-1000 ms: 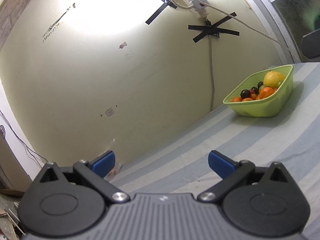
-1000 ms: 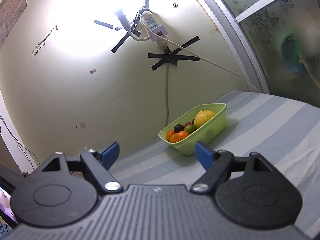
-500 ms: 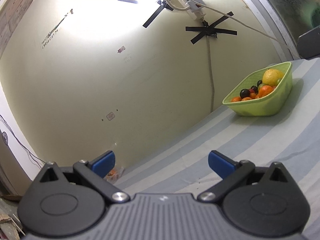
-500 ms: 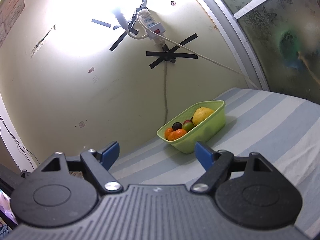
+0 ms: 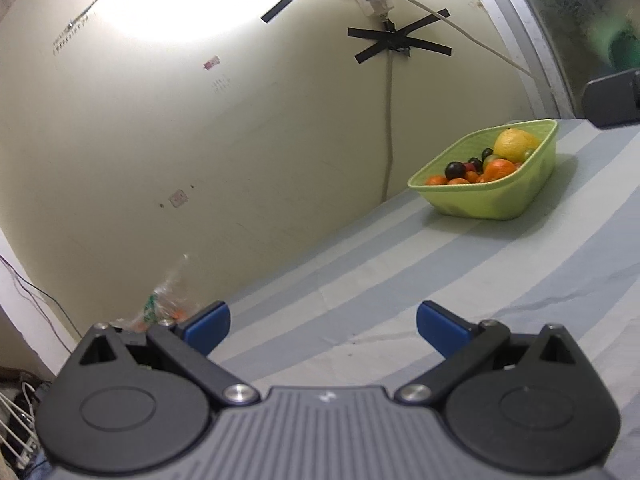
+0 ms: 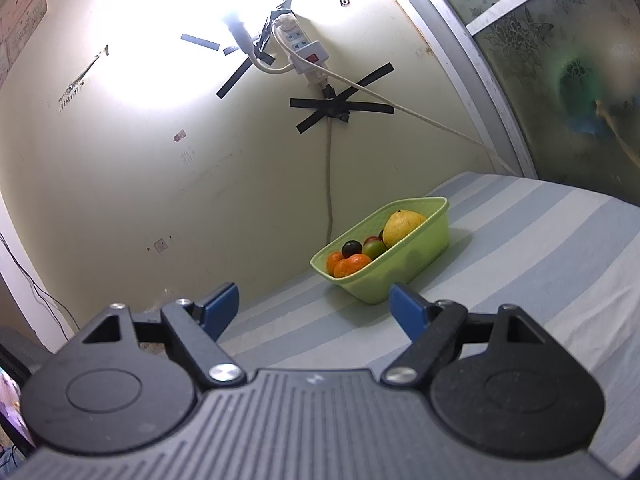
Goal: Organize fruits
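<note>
Blue-padded and spread wide with nothing between its jaws, the left hand-held gripper hangs over the striped bed, near its wall-side edge. To its left, a clear plastic bag lies by the wall. Farther right, the green basket sits on the bed close to the wall, well apart from both tools; its long axis runs away from the cameras toward the far right corner. Inside it, oranges fill the near end, a dark plum lies mid-way, and a large yellow citrus occupies the far end. The right hand-held gripper, likewise open and empty, points at the basket. Likely risk: the soft bedding lets the light basket tip or slide under a push, and round fruit may roll away.
</note>
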